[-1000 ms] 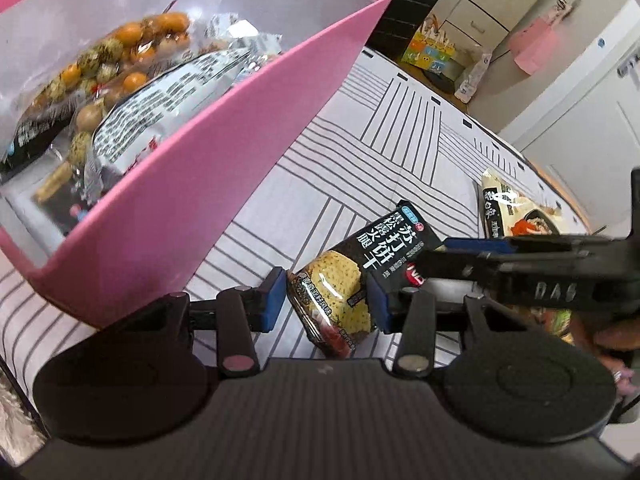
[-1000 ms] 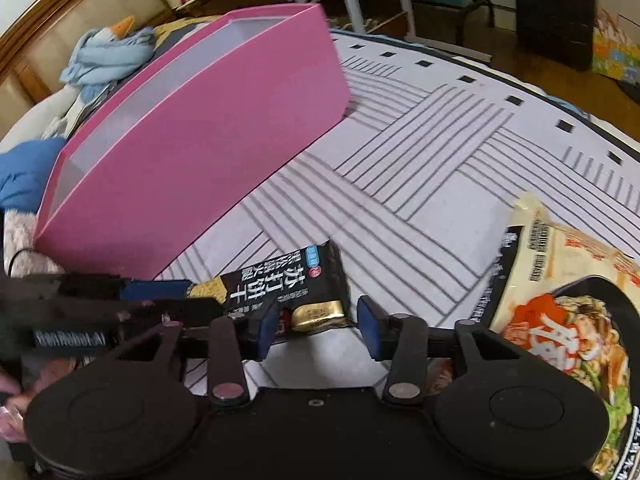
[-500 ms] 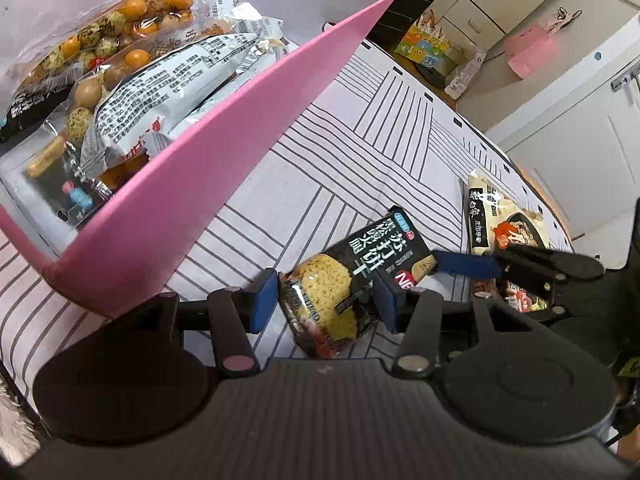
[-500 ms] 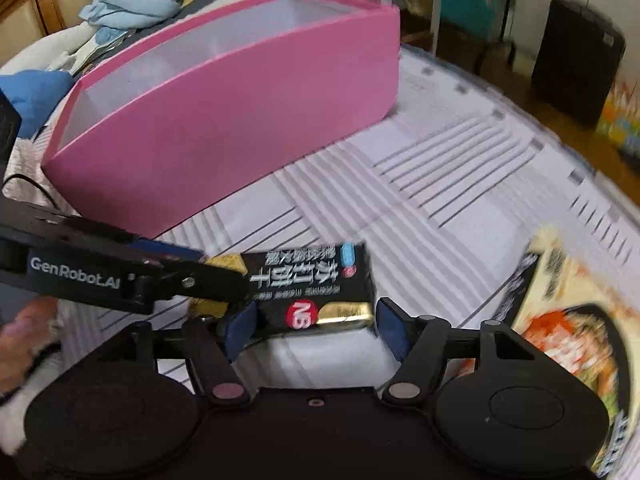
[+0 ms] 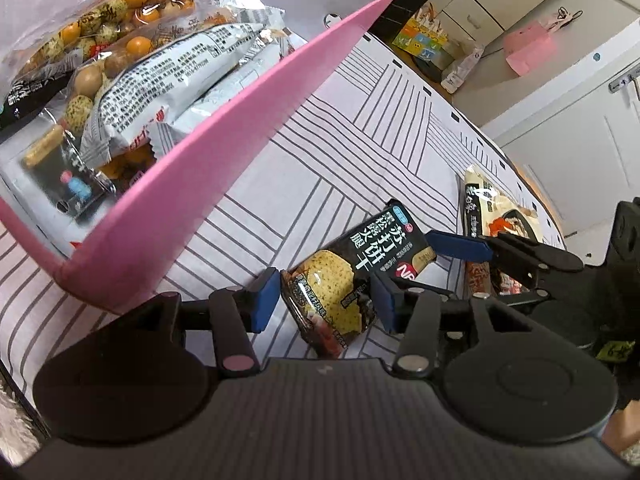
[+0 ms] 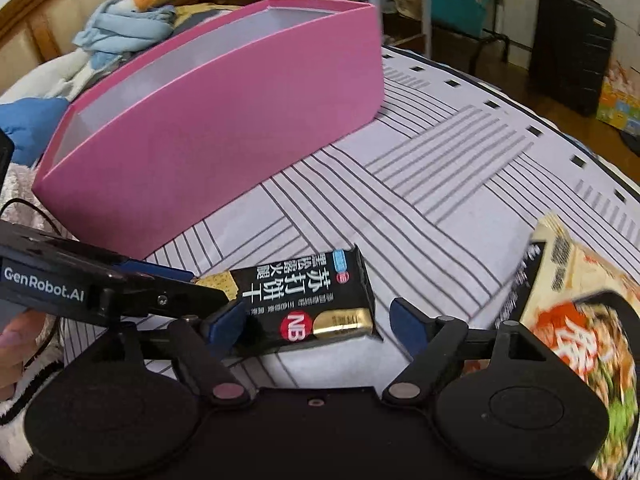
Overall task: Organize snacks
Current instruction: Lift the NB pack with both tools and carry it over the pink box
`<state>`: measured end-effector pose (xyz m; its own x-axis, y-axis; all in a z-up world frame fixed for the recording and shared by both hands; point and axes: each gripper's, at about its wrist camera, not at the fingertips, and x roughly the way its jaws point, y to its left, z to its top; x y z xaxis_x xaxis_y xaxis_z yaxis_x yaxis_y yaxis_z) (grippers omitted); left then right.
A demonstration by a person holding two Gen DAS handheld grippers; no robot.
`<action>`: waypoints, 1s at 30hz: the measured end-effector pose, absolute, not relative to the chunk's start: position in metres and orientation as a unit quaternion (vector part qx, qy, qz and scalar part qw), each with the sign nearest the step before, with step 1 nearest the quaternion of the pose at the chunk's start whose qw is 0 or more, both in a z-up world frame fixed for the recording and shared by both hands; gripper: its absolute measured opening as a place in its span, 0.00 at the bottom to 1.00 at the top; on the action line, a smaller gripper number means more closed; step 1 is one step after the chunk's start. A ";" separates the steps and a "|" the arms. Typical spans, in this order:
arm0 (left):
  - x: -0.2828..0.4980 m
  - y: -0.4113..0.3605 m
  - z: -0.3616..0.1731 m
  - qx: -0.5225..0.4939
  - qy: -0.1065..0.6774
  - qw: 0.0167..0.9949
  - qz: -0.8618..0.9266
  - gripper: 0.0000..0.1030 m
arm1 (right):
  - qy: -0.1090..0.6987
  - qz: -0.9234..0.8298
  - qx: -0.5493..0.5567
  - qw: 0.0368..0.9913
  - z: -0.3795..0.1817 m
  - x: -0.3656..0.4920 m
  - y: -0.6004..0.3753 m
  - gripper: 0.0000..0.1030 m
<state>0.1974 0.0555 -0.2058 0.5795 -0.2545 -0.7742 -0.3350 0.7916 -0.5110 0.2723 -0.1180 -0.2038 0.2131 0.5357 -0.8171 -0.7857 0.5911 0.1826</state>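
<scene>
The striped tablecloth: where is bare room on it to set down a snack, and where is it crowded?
Bare striped tablecloth lies between the pink box and the noodle packet, beyond the black cracker packet. It is crowded around the cracker packet, where the left hand-held gripper and right hand-held gripper meet. The box's near end is already full of snacks.

bright daylight, fisheye warp, right-edge blur

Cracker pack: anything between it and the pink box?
Nothing visible. Only bare striped cloth lies between the cracker pack and the pink box; the near wall must be cleared. The noodle bag lies on the far side.
</scene>
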 end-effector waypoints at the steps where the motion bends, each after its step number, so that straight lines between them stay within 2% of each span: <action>1: 0.197 0.055 -0.206 -0.320 0.460 0.828 0.021 0.47 | 0.455 0.432 -0.139 0.766 -0.203 0.272 -0.120 0.80; 9: 0.195 0.063 -0.210 -0.362 0.468 0.806 0.009 0.49 | 0.431 0.458 -0.161 0.761 -0.195 0.276 -0.128 0.82; 13: 0.193 0.064 -0.212 -0.376 0.478 0.794 0.004 0.43 | 0.422 0.493 -0.215 0.730 -0.199 0.270 -0.115 0.83; 17: 0.192 0.065 -0.215 -0.379 0.479 0.792 0.015 0.33 | 0.418 0.501 -0.215 0.727 -0.206 0.275 -0.112 0.95; 21: 0.192 0.067 -0.218 -0.388 0.479 0.787 0.021 0.32 | 0.423 0.500 -0.193 0.731 -0.210 0.277 -0.115 0.95; 23: 0.192 0.067 -0.218 -0.388 0.479 0.787 0.022 0.32 | 0.433 0.516 -0.190 0.714 -0.210 0.273 -0.114 0.96; 26: 0.194 0.070 -0.220 -0.402 0.472 0.784 0.004 0.43 | 0.435 0.513 -0.220 0.707 -0.209 0.257 -0.106 1.00; 30: 0.195 0.063 -0.217 -0.379 0.472 0.796 0.000 0.43 | 0.454 0.471 -0.193 0.731 -0.209 0.250 -0.103 1.00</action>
<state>0.1946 0.0633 -0.2168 0.5546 -0.3584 -0.7509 -0.3574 0.7124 -0.6040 0.2504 -0.1028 -0.2089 0.1437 0.5135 -0.8460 -0.8641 0.4818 0.1456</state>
